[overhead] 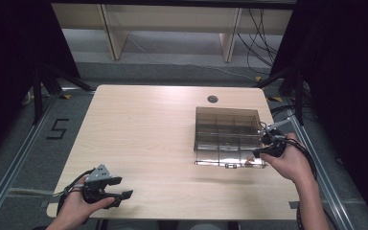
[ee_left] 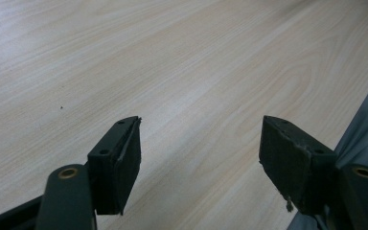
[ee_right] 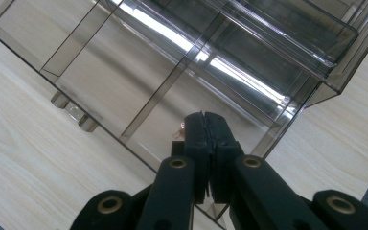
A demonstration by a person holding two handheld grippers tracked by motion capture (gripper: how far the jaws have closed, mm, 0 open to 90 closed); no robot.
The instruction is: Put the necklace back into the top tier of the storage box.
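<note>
Smoky clear plastic organiser box (overhead: pixel 227 136) sits on the right half of the pale wood bench (overhead: pixel 143 124), near its right edge, below the round cable hole (overhead: pixel 212 99). Lid lies shut over divided compartments; two small latch nubs (ee_right: pixel 74 112) jut from its near side.

Right claw (overhead: pixel 261 154) at the box's near right corner, held in the right hand (overhead: pixel 290 160). In the right gripper view its jaws are pressed together with no gap, tips (ee_right: pixel 205 132) over the lid close to that corner. Cannot tell whether they pinch the lid edge or anything else.

Left claw (overhead: pixel 120 189) well apart from the box, at the bench's near left corner, in the left hand (overhead: pixel 79 206). Jaws spread wide, nothing between them, bare wood beneath (ee_left: pixel 199 143).

Dark curtains either side; cables on the floor beyond.
</note>
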